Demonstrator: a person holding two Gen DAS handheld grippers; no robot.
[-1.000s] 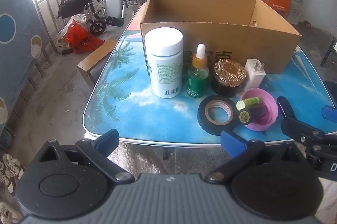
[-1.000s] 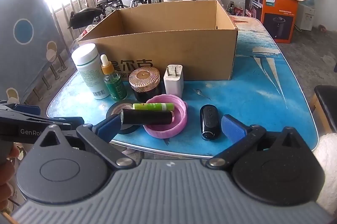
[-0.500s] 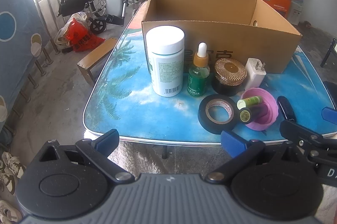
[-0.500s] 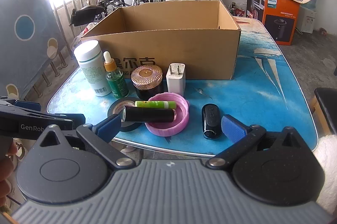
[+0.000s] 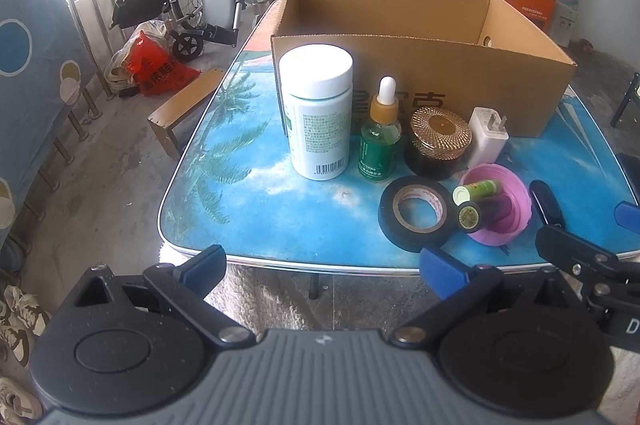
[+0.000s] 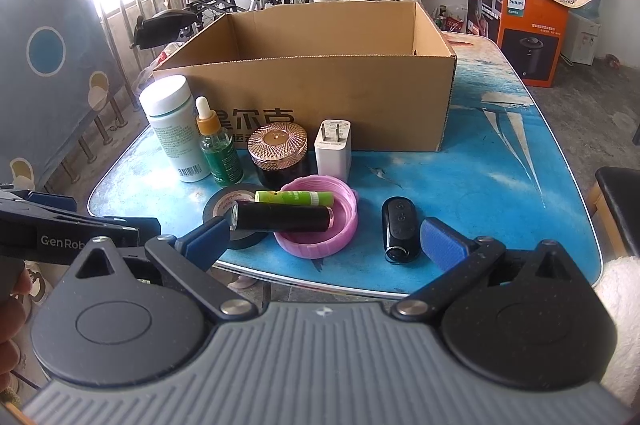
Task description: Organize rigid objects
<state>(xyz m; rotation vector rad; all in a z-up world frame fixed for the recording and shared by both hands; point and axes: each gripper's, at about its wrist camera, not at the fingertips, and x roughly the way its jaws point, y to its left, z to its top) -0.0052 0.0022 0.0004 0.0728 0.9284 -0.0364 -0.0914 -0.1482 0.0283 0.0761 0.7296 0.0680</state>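
We hold both tools short of the near edge of the worktop [image 5: 256, 209], each with its jaws spread wide and nothing between them. The left tool [image 5: 324, 267] faces the left half of the row; the right tool [image 6: 326, 239] faces the lid and fob.

A cardboard box [image 6: 320, 97] stands open at the back of the worktop. Directly in front of its near wall stand four items in a row:
- a white bottle [image 5: 318, 113], upright, at the left;
- a green dropper bottle [image 5: 380, 141], just beside it;
- a dark jar [image 5: 438, 145] with a gold patterned lid;
- a white charger [image 5: 486, 137], prongs up, touching or nearly touching the jar.

Nearer to us lies a roll of black tape [image 5: 416, 211], flat. To its right sits a pink lid [image 6: 320, 221], open side up. A green tube [image 6: 294, 198] and a black tube [image 6: 282, 218] lie across the lid, their left ends overhanging the tape. A black key fob [image 6: 400, 227] lies flat to the right of the lid, apart from it.

In the right wrist view, the left tool shows at the left edge, with fingers [image 6: 12, 309] of the hand below it.
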